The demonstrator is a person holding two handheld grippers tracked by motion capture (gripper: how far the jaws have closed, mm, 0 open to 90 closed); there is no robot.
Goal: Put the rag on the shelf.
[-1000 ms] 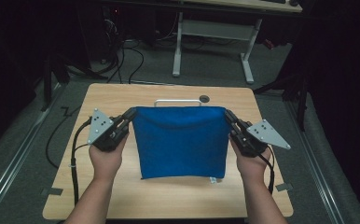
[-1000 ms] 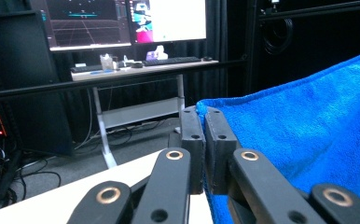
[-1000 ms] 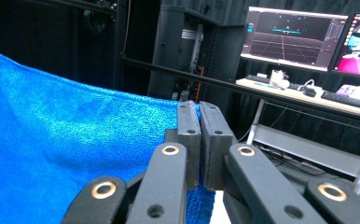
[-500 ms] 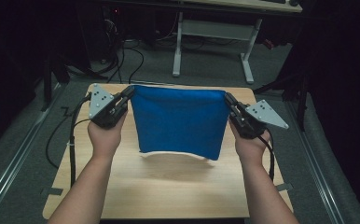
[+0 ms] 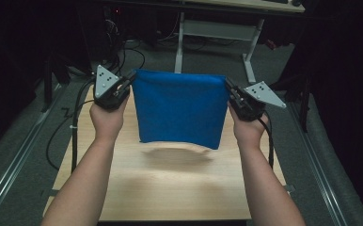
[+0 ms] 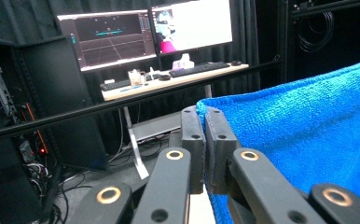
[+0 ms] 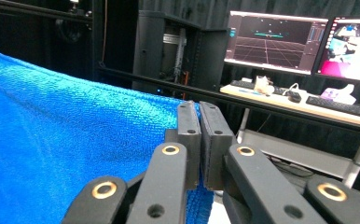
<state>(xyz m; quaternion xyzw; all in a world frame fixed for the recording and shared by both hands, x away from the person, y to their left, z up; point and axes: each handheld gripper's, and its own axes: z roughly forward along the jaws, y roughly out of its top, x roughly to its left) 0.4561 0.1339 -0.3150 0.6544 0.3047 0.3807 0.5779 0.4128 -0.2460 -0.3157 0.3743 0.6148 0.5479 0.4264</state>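
Note:
A blue towel [image 5: 179, 107] hangs stretched in the air above the wooden table [image 5: 170, 188], its lower edge clear of the tabletop. My left gripper [image 5: 131, 77] is shut on the towel's upper left corner, and my right gripper [image 5: 228, 84] is shut on the upper right corner. In the left gripper view the jaws [image 6: 204, 140] pinch the blue towel [image 6: 308, 135] at its corner. In the right gripper view the jaws [image 7: 197, 135] clamp the towel [image 7: 75, 140] the same way. The towel throws a shadow on the table beneath it.
A desk with monitors [image 6: 145, 37] and a keyboard stands beyond the table's far edge, behind a black bar [image 6: 122, 105]. White desk legs [image 5: 179, 42] and cables [image 5: 123, 52] lie on the floor past the table. Metal rails [image 5: 24, 150] run along both sides.
Both grippers have lifted the towel up and away from me. Its lower edge has come off the table and now hangs free.

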